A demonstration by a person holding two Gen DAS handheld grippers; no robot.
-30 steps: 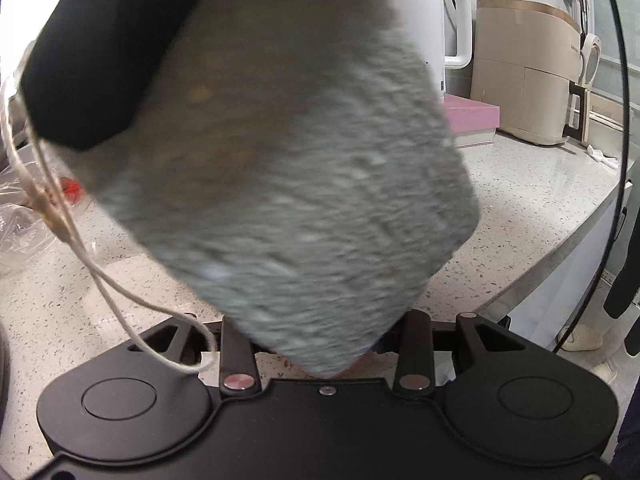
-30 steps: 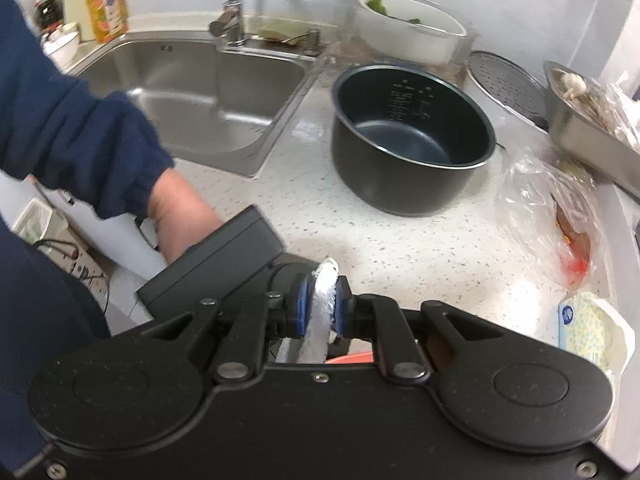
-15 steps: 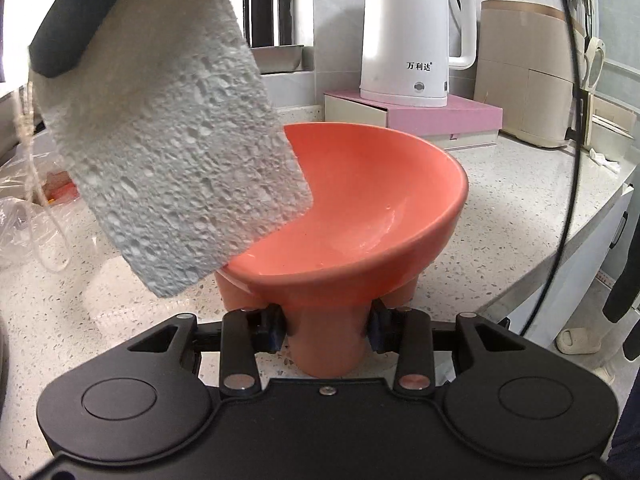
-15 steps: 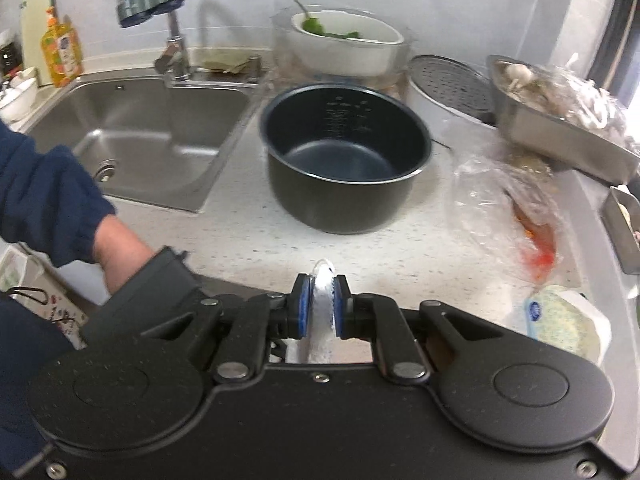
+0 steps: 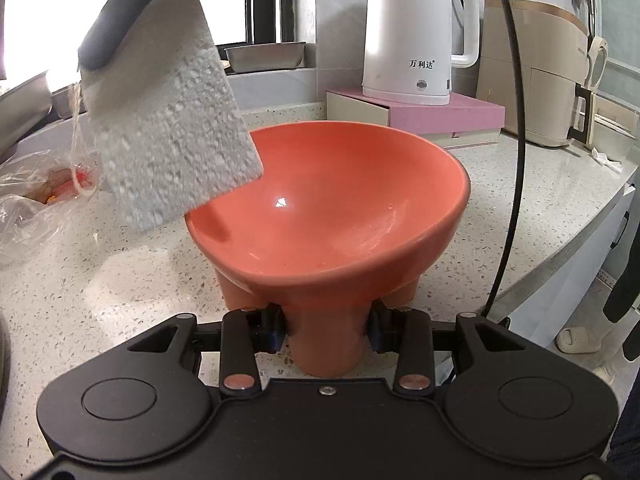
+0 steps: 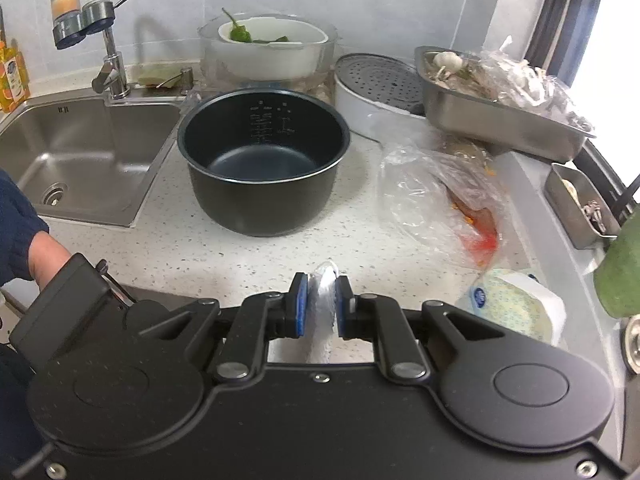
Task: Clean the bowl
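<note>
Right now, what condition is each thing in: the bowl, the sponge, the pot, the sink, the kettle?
Bowl: upright, empty, glossy inside, foot clamped in the left gripper.
Sponge: held in the right gripper, hanging at the bowl's left rim.
Pot: upright, empty, no lid.
Sink: empty, tap not running.
Kettle: upright on a pink box.

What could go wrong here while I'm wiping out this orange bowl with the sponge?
The left gripper clamps only the narrow foot of the orange bowl, so pushing on the wide rim could tip or twist it loose. The right gripper pinches just the sponge's edge; the loose sponge may fold or slip out under pressure.
</note>
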